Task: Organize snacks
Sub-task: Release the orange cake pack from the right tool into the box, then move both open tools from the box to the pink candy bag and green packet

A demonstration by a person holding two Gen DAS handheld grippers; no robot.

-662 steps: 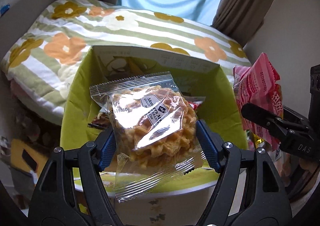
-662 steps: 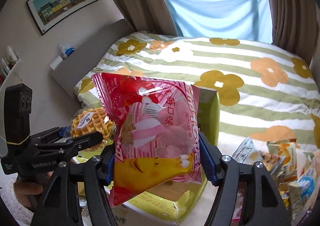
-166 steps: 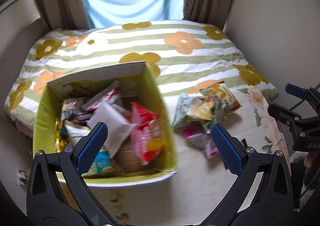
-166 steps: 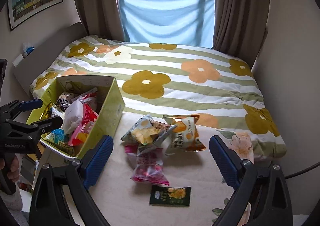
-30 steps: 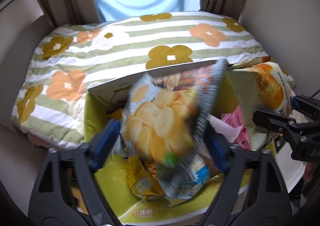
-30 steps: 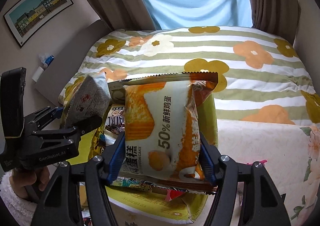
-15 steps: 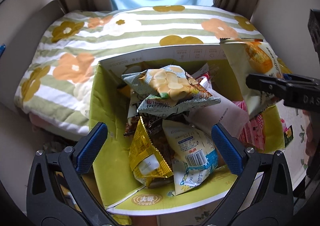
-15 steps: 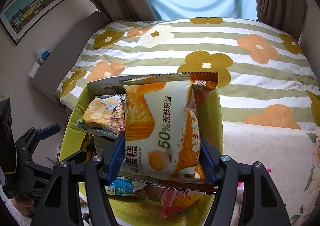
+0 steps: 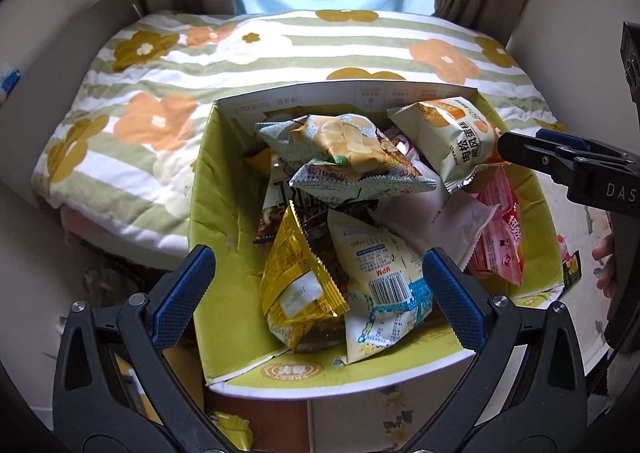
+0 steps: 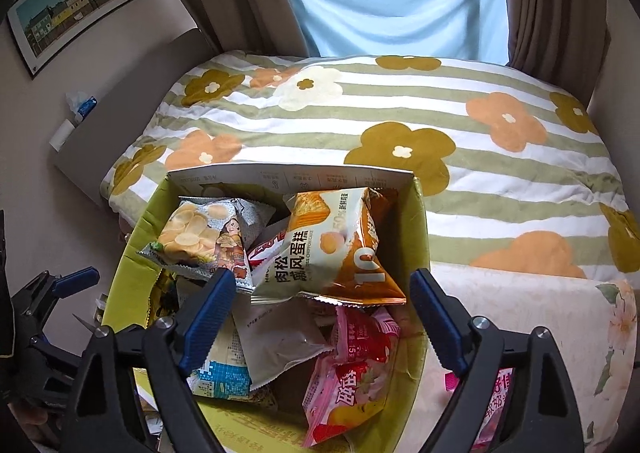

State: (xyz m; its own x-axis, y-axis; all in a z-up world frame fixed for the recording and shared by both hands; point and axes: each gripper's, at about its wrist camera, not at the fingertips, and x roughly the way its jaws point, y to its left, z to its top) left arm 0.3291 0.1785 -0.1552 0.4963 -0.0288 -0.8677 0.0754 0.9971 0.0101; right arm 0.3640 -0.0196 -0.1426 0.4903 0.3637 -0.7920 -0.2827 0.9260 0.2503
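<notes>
Above the yellow-green cardboard box (image 9: 208, 189) at the foot of the flower-patterned striped bed (image 10: 440, 125), both tools point down into the load. Left gripper (image 9: 318, 287): jaws fully spread, nothing between the blue pads. Right gripper (image 10: 322, 311): jaws opening, pads clear of the orange-and-white chiffon cake packet (image 10: 332, 253), which lies on top of the pile near the box's far wall. Beside it, to the left in the right wrist view, rests the grey-green potato chip bag (image 10: 204, 237). Lower in the box: gold foil packet (image 9: 296, 273), white packet with blue print and barcode (image 9: 384, 285), pink strawberry snack bag (image 10: 352, 385). More pink packets lie outside the box to its right, on the cream floral cloth (image 10: 520, 305).
</notes>
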